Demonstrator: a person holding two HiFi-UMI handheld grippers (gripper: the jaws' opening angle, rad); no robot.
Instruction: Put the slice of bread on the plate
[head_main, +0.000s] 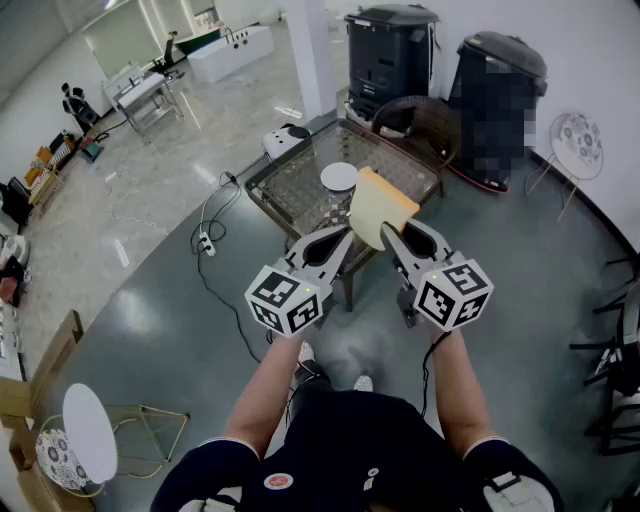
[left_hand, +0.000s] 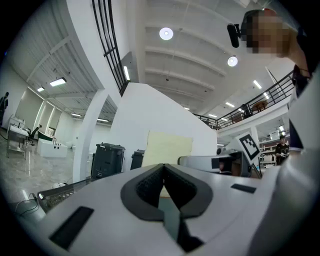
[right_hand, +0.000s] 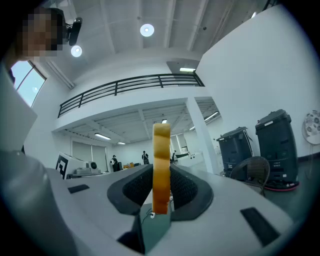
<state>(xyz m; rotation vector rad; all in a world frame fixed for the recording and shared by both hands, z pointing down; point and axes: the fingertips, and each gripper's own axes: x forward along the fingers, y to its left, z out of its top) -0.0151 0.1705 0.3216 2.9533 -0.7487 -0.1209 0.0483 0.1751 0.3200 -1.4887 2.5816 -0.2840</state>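
Note:
A pale slice of bread (head_main: 380, 205) stands upright in my right gripper (head_main: 390, 233), whose jaws are shut on its lower edge. In the right gripper view the bread (right_hand: 161, 165) shows edge-on between the dark pads of that gripper (right_hand: 161, 175). My left gripper (head_main: 343, 238) hangs just left of it, jaws together with nothing between them. The bread (left_hand: 168, 148) appears flat-on beyond the left gripper (left_hand: 163, 170). A small white plate (head_main: 339, 176) sits on the glass table (head_main: 290, 185), beyond both grippers. Both grippers are held level, well above the floor.
Two black bins (head_main: 390, 50) and a wicker chair (head_main: 420, 125) stand behind the table. A power strip with a cable (head_main: 206, 240) lies on the floor at left. Round white side tables (head_main: 580, 140) stand at the right and lower left (head_main: 88, 432).

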